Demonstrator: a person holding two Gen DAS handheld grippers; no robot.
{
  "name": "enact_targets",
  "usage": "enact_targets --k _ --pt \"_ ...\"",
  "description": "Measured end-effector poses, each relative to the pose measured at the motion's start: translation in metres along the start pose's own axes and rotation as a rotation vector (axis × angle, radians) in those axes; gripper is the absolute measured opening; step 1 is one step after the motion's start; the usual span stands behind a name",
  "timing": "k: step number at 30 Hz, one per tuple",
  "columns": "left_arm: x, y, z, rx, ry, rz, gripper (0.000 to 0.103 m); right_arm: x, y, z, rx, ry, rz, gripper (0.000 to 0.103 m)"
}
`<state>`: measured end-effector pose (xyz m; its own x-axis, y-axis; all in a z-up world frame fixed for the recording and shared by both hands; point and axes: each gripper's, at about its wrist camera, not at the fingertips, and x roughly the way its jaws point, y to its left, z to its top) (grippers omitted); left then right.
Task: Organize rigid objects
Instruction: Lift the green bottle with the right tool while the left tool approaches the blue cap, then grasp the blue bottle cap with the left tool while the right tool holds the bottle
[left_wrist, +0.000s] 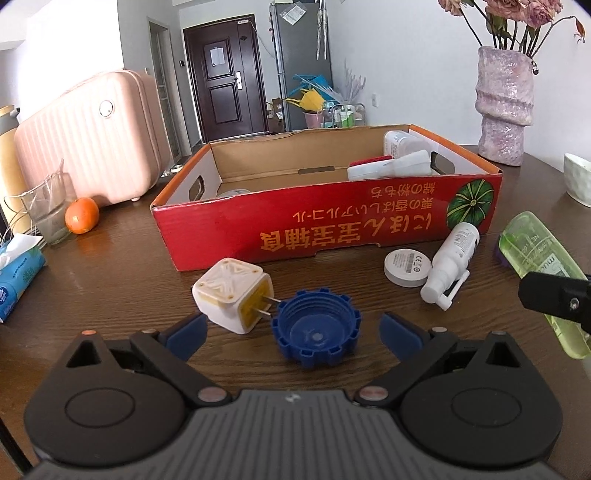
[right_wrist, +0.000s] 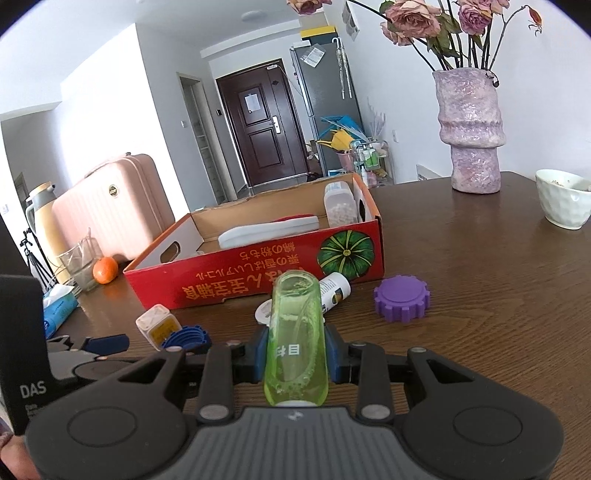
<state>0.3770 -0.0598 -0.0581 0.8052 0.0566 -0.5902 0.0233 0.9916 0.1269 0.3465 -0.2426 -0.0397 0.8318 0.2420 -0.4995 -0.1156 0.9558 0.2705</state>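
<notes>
Blue cap (left_wrist: 316, 332) lies between wide-open left gripper (left_wrist: 294, 334) pads, seemingly untouched; right gripper (right_wrist: 296, 354) clamps green bottle (right_wrist: 296, 332) near red box (left_wrist: 369, 229).

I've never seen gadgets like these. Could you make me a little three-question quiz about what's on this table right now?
1. True or false: the right gripper is clamped on the green bottle.
2. What lies between the left gripper's open jaws: A) the orange, B) the blue cap, C) the white spray bottle?
3. Fill in: the purple cap lies on the table, ______ the red box.

Key: 1 true; 2 B; 3 outside.
</notes>
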Motion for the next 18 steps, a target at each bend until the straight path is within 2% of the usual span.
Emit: enact_targets --k 3,7,18 --pt "0.003 0.001 0.0 0.004 0.032 -0.051 0.055 0.001 0.0 0.0 -0.001 0.001 0.001 0.03" --pt "0.001 0.007 -0.002 -0.018 0.03 -0.113 0.054 0.0 0.0 0.0 -0.002 -0.003 0.007 0.03" --pt "-0.018 0.015 -0.001 -0.035 -0.024 -0.106 0.054 -0.004 0.001 -0.001 -0.005 -0.018 0.021 0.03"
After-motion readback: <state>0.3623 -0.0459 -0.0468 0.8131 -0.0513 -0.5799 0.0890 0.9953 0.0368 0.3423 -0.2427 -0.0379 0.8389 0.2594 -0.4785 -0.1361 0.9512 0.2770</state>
